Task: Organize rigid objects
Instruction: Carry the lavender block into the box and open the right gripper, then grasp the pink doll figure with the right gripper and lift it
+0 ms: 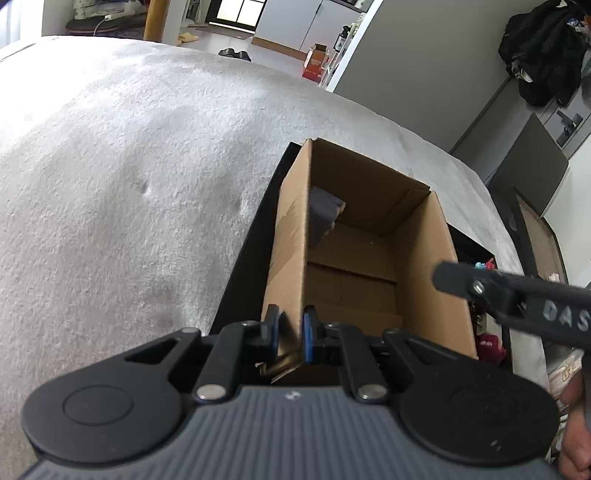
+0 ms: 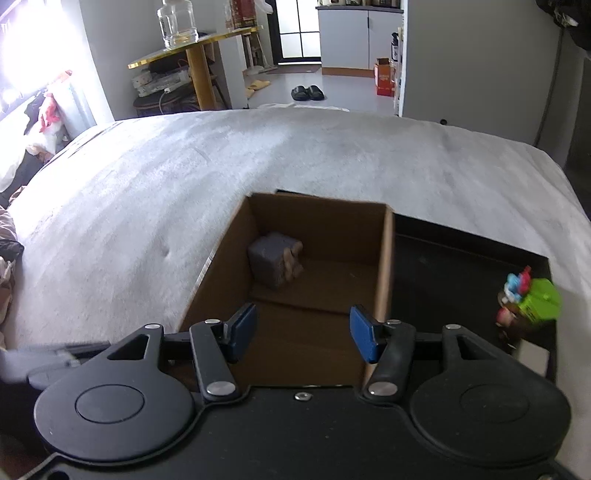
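An open cardboard box (image 1: 417, 266) (image 2: 325, 221) stands in a black tray (image 1: 243, 266) (image 2: 461, 266) on a white bed. A grey-brown block (image 1: 325, 206) (image 2: 275, 264) lies in the box's far left corner. My left gripper (image 1: 290, 334) is shut on the box's near left wall, one pad each side. My right gripper (image 2: 303, 332) is open and empty above the box's near end; one of its fingers (image 1: 480, 286) shows in the left wrist view over the box's right wall. Small colourful toys (image 2: 528, 295) (image 1: 487, 266) lie in the tray right of the box.
The white plush bedcover (image 1: 129, 184) (image 2: 184, 177) spreads left and beyond the tray. Beyond the bed are a gold-edged side table with a glass jar (image 2: 177, 22), slippers (image 2: 307, 92) on the floor and a red carton (image 2: 384, 77). Dark clothes (image 1: 546, 48) hang at right.
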Demonstrator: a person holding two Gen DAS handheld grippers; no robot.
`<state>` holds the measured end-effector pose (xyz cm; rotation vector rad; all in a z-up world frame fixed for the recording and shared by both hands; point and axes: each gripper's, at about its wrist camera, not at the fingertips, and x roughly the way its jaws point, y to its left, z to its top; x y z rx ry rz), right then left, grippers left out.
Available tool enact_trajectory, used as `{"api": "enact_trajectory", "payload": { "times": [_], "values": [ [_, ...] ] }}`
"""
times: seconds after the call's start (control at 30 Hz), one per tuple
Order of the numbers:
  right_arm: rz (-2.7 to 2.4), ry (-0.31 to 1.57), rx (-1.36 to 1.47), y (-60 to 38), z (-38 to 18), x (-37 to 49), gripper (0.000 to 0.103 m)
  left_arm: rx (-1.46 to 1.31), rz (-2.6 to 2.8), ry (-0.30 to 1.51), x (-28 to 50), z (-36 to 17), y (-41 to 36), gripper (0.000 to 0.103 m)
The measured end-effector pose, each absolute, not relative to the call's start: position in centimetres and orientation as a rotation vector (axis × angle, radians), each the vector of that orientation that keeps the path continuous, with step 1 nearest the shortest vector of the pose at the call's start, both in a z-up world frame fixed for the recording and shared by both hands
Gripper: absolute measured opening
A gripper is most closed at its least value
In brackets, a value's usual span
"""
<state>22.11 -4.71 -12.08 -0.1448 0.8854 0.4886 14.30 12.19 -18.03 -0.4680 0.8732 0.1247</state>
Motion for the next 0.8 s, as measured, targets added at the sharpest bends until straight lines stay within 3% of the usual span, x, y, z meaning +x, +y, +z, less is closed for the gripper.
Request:
{"api": "enact_trajectory", "payload": {
  "times": [0.67,0.73,0.8],
  "values": [
    [0.420,0.883,-0.120,-15.0,-12.8,22.8,0.061,-0.317,0.268,0.929,15.8,-16.4,9.4,0.012],
    [0.398,0.877,-0.091,-16.3,-13.2,23.0,0.061,-0.287,0.283,0.915,15.8,-15.6,8.9,0.014],
    [0.384,0.875,-0.082,-17.4,-13.7,23.3,0.061,-0.267,0.287,0.912,15.8,-14.8,8.4,0.027]
  ]
}}
